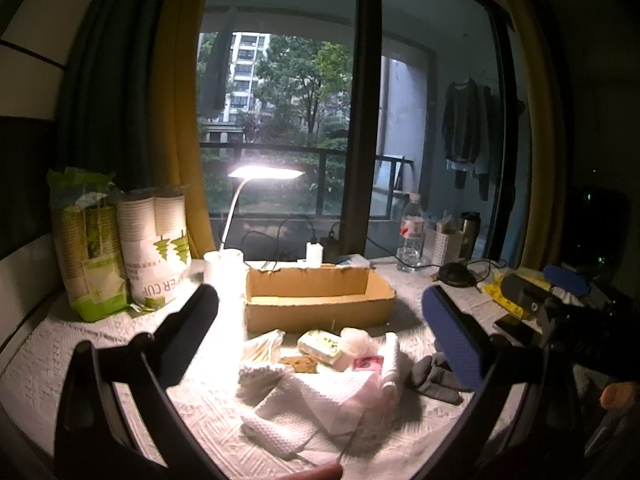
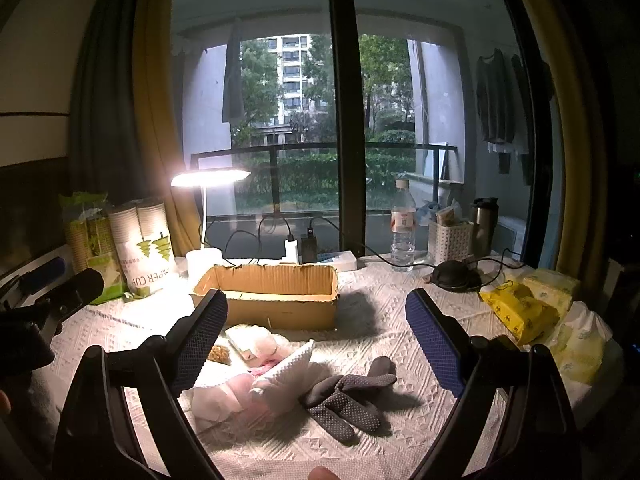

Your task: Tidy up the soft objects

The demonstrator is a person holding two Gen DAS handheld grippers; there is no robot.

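Grey dotted gloves (image 2: 346, 400) beside white cloths (image 1: 304, 404); cardboard box (image 1: 320, 300) behind. Left gripper (image 1: 320, 328) and right gripper (image 2: 316, 336) both gape wide, holding nothing.

We see a white cloth (image 2: 380, 320) with a raised geometric weave over the tabletop. The cardboard box (image 2: 276, 300) is plain brown. The gloves (image 2: 344, 396) are dark grey, dotted with small pale bumps. A white waffle-textured towel (image 1: 320, 404) lies by something pale pink (image 2: 240, 392). Our left gripper (image 1: 320, 332) has one black pad and one blue pad; the right gripper (image 2: 316, 340) has blue pads with a fine dotted grain on black arms. The paper cup sleeves (image 1: 160, 256) are white with green tree prints. A yellow packet (image 2: 520, 312) carries dark print. The curtains (image 2: 154, 120) are mustard yellow, and the lamp (image 1: 264, 172) glows white.
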